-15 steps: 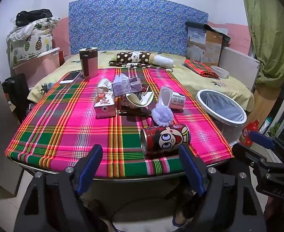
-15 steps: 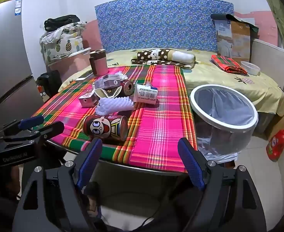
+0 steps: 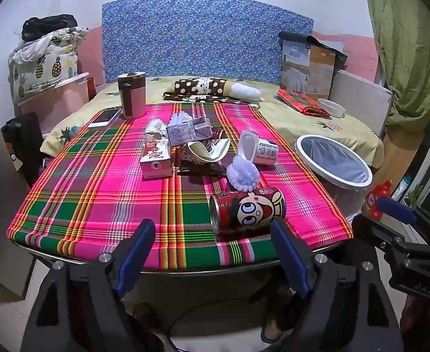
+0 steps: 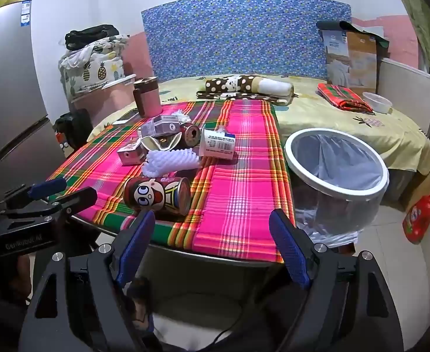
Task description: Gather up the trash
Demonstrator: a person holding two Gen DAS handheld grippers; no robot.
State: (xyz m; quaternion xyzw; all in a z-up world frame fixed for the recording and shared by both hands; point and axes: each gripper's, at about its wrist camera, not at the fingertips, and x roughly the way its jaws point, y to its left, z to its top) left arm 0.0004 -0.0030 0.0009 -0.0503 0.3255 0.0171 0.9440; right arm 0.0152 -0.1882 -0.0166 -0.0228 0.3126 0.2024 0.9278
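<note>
Plaid-covered table (image 3: 97, 205) holds a red can (image 3: 247, 209) on its side – both tools, left tool (image 3: 215, 246) and right tool (image 4: 212, 240), spread wide, empty

A pink, green and yellow plaid tablecloth (image 3: 97, 199) carries a red cartoon-face can (image 3: 247, 209) at five o'clock, a white foam net (image 3: 242, 173), and a pink-and-white carton (image 3: 155, 162). A white-rimmed bin (image 4: 336, 167) stands at three o'clock; a blue floral headboard (image 3: 206, 38) at twelve.

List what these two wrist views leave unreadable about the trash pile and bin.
- Trash bin bottom: both views, hidden by its liner and rim.
- Dark wrapper: left wrist, covered by the split husk.
- Yogurt cup label: right wrist, print too small.
- Table legs: both views, blocked by gripper bodies.
</note>
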